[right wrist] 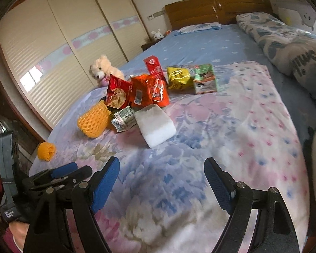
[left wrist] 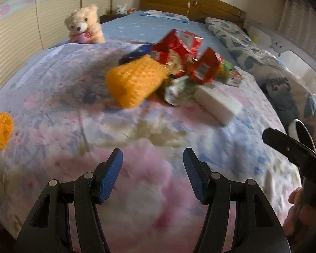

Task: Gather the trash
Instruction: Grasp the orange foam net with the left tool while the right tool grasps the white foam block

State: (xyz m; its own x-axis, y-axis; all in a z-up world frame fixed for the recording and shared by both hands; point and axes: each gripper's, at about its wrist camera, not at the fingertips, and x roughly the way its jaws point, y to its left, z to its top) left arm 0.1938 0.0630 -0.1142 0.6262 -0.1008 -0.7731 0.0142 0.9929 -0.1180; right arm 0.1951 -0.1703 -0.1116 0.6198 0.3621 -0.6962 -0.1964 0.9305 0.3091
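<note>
1. Trash lies heaped on the flowered quilt (right wrist: 231,126) that covers the near part of the bed (right wrist: 210,44), with both grippers held above the quilt, short of the heap.
2. Left gripper (left wrist: 153,174): jaws spread apart, nothing between the blue pads; quilt fabric shows through the gap. It also appears low at the left of the right wrist view (right wrist: 71,172).
3. Right gripper (right wrist: 161,186): jaws wide apart, likewise holding nothing. Only part of its black body shows at the right edge of the left wrist view.
4. Large orange foam net (right wrist: 93,119) lies at the near left of the heap, touching a crumpled green and white wrapper (right wrist: 124,119).
5. White foam block (right wrist: 155,125) lies just right of that wrapper, nearest the right gripper.
6. Behind these stand two red snack bags (right wrist: 137,91), leaning against each other, and an upright red carton (right wrist: 153,66).
7. Yellow packet (right wrist: 178,78) and a green carton (right wrist: 205,78) sit side by side at the far right of the heap.
8. Small orange foam net (right wrist: 46,150) lies well apart from the heap, near the left edge of the bed.
9. Cream teddy bear (right wrist: 102,68) sits beyond the heap, near the wardrobe doors (right wrist: 52,48).
10. Left wrist view is motion-blurred; labels cannot be read.
</note>
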